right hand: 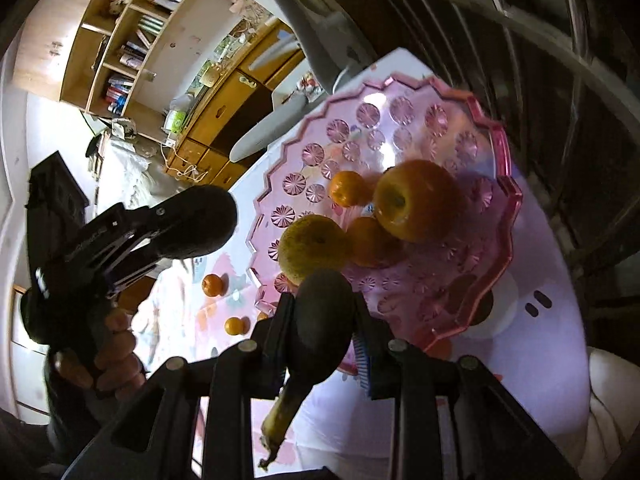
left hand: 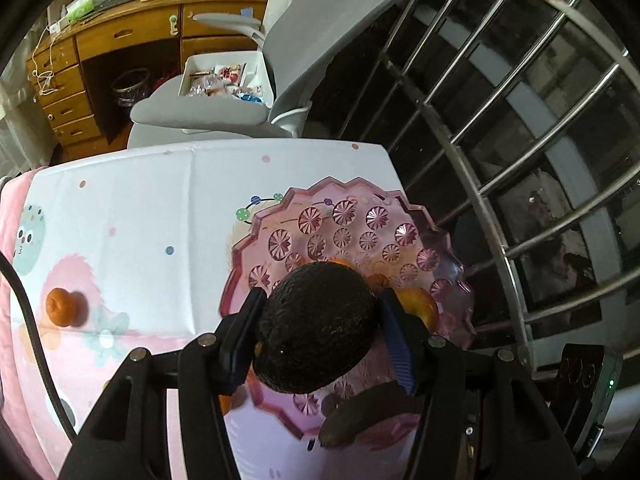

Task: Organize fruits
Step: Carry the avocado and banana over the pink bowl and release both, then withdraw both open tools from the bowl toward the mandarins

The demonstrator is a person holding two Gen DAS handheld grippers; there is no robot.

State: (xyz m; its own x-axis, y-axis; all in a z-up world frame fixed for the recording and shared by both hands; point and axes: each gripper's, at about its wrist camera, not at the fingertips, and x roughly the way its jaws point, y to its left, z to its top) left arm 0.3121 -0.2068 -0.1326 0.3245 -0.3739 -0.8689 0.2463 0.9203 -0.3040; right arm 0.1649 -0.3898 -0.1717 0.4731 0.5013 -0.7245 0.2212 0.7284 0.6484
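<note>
**Fruits gathered over the pink bowl**

Fruits sit in the scalloped pink glass bowl (right hand: 496, 140): a yellow-orange apple (right hand: 416, 200), a yellow-green pear-like fruit (right hand: 312, 244) and a small orange tangerine (right hand: 348, 188). The left gripper (left hand: 320, 312) clamps a dark bumpy avocado (left hand: 316, 328) above the bowl's near rim. The right gripper (right hand: 324, 312) clamps a dark long-stemmed fruit (right hand: 320, 328). One loose tangerine (left hand: 62, 307) lies on the patterned white tablecloth (left hand: 140, 208).

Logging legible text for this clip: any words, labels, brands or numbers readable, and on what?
None can be read.
White lettering on the left tool: blurred.
Book spines: too small.
Faint print under the pink plate: unreadable.
</note>
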